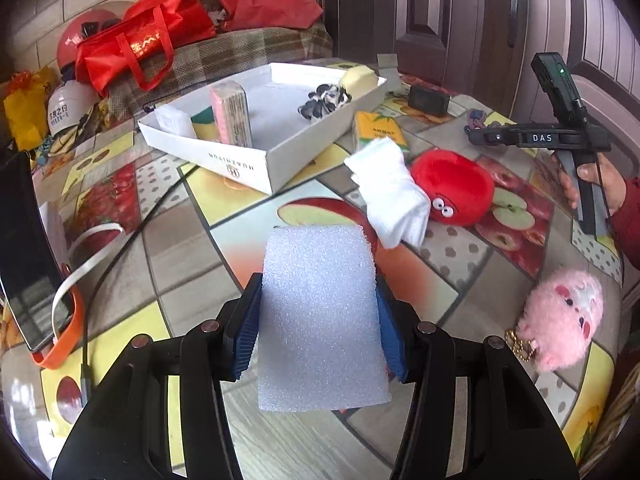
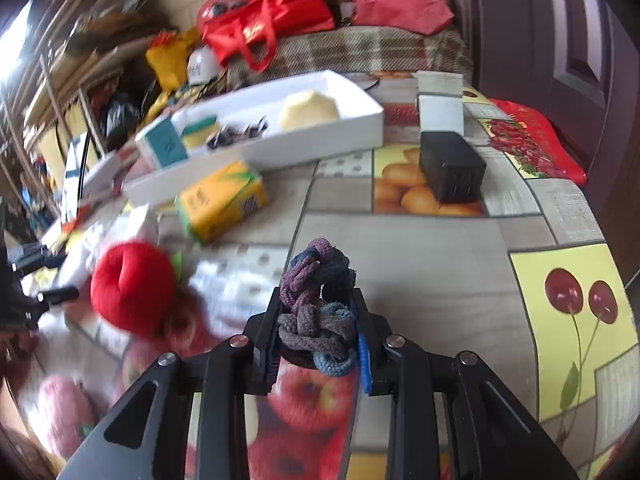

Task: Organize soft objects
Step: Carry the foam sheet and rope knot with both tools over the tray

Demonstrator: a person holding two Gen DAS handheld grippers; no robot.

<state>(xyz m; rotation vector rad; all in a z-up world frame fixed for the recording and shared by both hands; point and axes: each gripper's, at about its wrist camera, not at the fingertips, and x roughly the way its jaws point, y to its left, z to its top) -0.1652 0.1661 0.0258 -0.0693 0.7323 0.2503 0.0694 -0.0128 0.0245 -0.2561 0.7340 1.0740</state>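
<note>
- Above the fruit-patterned tablecloth (image 1: 168, 240), the left gripper (image 1: 318, 320) clamps a white rectangular foam pad (image 1: 320, 320).
- The right gripper (image 2: 316, 332) squeezes a knotted purple-blue rope bundle (image 2: 316, 304), near the white cardboard tray (image 2: 320, 136).

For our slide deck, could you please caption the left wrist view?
Left gripper clamps a white foam pad above the fruit-print table, white box tray ahead.

- My left tongs (image 1: 318, 320) hold the foam pad (image 1: 320, 316) over the bench (image 1: 192, 280).
- The tray (image 1: 240, 160) lies beyond it, the sock (image 1: 390, 192) against the apple plush (image 1: 456, 188) to its right.
</note>
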